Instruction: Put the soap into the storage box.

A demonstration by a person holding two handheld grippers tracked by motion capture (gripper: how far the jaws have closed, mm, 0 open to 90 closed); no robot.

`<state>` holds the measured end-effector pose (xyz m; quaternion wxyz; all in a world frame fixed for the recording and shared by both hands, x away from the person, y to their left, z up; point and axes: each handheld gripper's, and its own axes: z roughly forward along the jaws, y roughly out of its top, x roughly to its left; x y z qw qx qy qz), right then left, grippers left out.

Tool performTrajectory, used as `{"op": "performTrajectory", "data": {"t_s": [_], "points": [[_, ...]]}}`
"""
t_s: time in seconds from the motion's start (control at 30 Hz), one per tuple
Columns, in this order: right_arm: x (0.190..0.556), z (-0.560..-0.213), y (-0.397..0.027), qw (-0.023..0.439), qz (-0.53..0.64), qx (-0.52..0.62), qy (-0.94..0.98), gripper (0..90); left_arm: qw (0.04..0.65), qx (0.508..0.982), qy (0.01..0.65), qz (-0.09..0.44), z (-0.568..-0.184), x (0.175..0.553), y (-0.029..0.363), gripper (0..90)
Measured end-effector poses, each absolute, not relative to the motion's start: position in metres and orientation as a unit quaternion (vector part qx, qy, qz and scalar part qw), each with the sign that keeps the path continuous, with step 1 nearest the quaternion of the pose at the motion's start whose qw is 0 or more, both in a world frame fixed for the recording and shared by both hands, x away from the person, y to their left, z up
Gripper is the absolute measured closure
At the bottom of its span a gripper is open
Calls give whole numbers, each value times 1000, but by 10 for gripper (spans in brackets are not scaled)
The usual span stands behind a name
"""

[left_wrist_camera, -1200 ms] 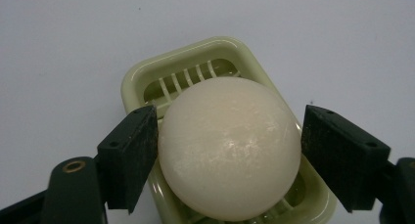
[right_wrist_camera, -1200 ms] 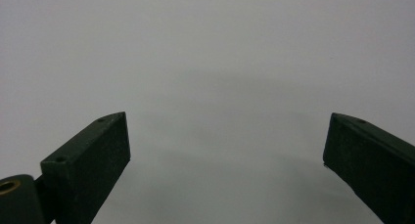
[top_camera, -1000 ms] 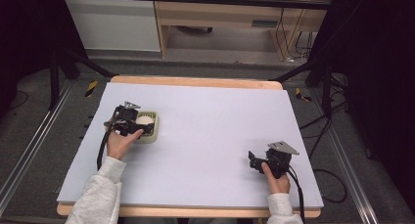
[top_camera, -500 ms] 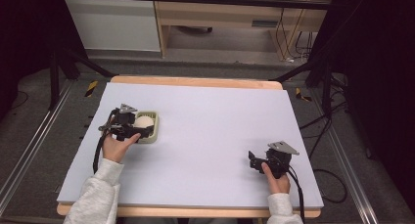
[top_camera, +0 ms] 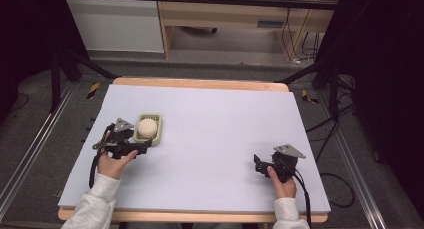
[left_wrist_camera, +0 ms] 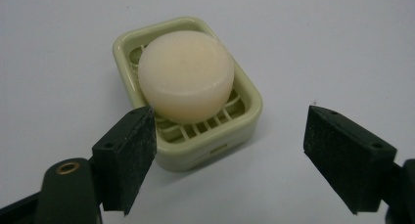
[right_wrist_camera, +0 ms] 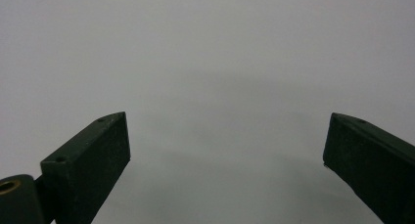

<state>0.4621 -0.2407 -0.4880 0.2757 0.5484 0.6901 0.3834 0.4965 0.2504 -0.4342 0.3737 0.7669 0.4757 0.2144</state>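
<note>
A pale green soap dish [left_wrist_camera: 244, 128] with a slatted floor holds a round cream soap bar [left_wrist_camera: 186, 75]. In the left gripper view it lies just beyond my left gripper [left_wrist_camera: 235, 155], whose jaws stand wide open and apart from it, the left jaw near the dish's front corner. From above, the soap dish [top_camera: 157, 135] with the soap bar [top_camera: 147, 127] sits on the left part of the white table [top_camera: 215, 124], and the left gripper [top_camera: 137, 146] is at its near-left side. My right gripper [top_camera: 260, 165] rests at the near right, and the right gripper [right_wrist_camera: 225, 160] is open over bare table.
The table top has a wooden edge [top_camera: 200, 84] at the far side. Black frame legs [top_camera: 330, 74] and cables [top_camera: 345, 189] stand around it on the floor. A wooden cabinet [top_camera: 225, 19] is beyond the table.
My left gripper has drawn back from the soap dish toward the person and slightly left. The dish and soap stay in place. The right gripper has not moved.
</note>
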Motion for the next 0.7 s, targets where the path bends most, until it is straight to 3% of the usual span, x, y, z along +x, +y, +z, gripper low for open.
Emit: {"op": "performTrajectory", "data": {"t_s": [0.7], "points": [[462, -488, -241, 273, 386, 551, 688, 38, 351, 764, 494, 222, -464, 458, 279, 178]]}}
